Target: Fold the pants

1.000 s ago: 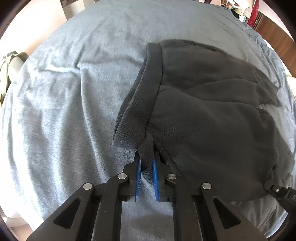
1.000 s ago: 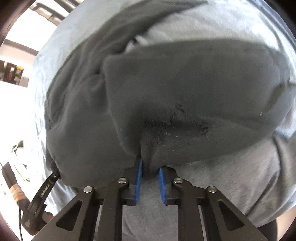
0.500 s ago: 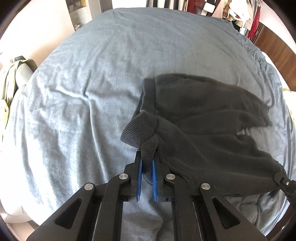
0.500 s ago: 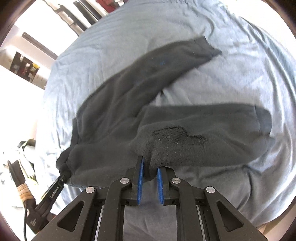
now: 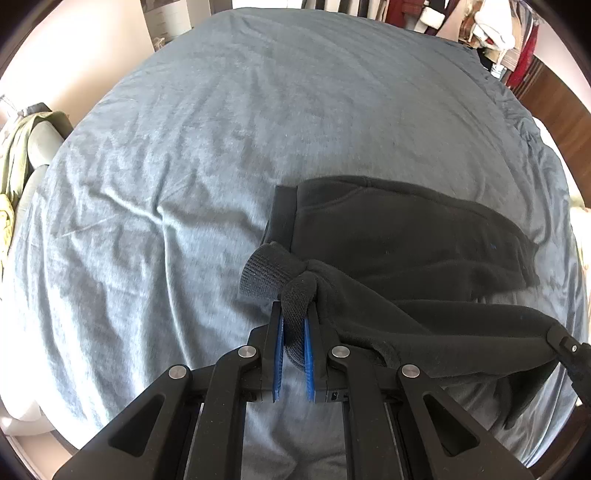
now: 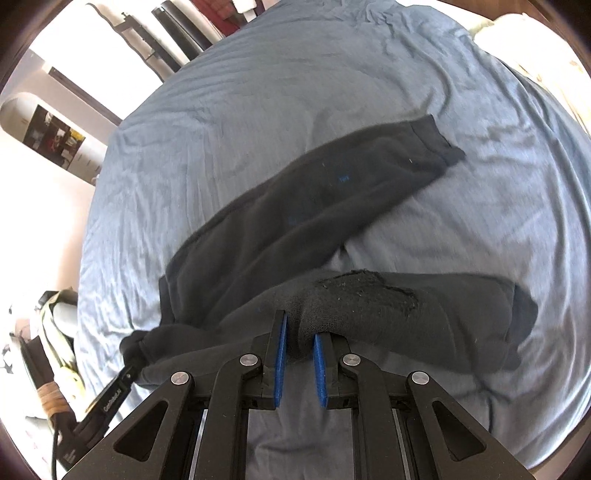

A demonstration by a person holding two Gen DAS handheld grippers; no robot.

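Observation:
Black fleece pants point(image 5: 399, 243) lie on a blue-grey bed cover point(image 5: 221, 155). My left gripper point(image 5: 294, 325) is shut on the ribbed waistband corner and holds it lifted. My right gripper point(image 6: 300, 332) is shut on the near leg's fabric point(image 6: 369, 306), lifted above the bed. The far leg point(image 6: 314, 195) lies flat, its cuff toward the upper right. The right gripper's tip shows at the lower right of the left wrist view point(image 5: 565, 345). The left gripper shows at the lower left of the right wrist view point(image 6: 125, 376).
A chair with a green garment point(image 5: 18, 162) stands left of the bed. Hanging clothes point(image 5: 495, 29) are beyond the far edge. A pillow point(image 6: 509, 22) lies at the bed's far right corner. Bare cover spreads left and beyond the pants.
Both grippers have risen and pulled back with the pants held. The held edge now hangs taut between them, and both legs have come into full view.

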